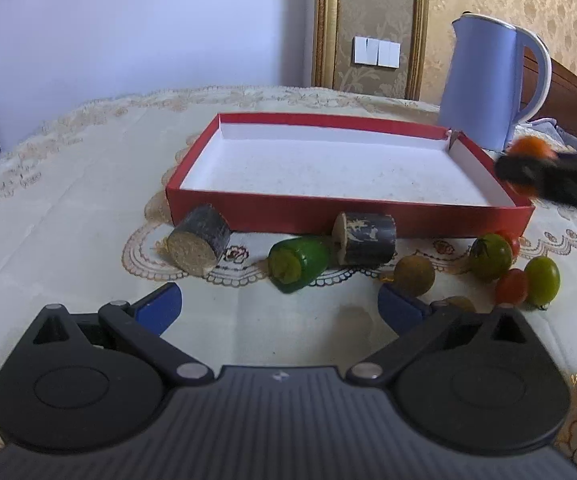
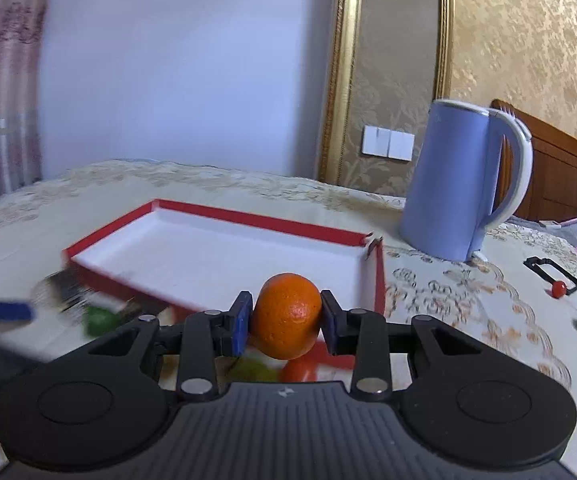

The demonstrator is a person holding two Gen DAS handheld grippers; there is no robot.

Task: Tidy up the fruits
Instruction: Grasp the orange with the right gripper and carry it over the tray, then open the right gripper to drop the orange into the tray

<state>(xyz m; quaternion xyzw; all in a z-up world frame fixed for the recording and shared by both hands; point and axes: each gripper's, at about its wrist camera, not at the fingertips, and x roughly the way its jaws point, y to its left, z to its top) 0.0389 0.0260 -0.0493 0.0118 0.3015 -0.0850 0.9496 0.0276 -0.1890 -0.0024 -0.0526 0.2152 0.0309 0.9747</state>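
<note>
Left wrist view: the left claw [image 1: 280, 304] is released over a bench [image 1: 68, 184] covered in cream lace-pattern cloth; the red tray [image 1: 352, 216] lies ahead, tomatoes [image 1: 490, 258] near its front right corner, a blue kettle [image 1: 484, 80] behind, gold-patterned wallpaper beyond. Right wrist view: the right claw [image 2: 286, 318] is clenched on an orange [image 2: 287, 316] at the tray's near right corner. No legible writing.

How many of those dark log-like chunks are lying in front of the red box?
2. One dark chunk lies by the red box's front left corner; the other lies against its front wall, beside the green piece.
</note>
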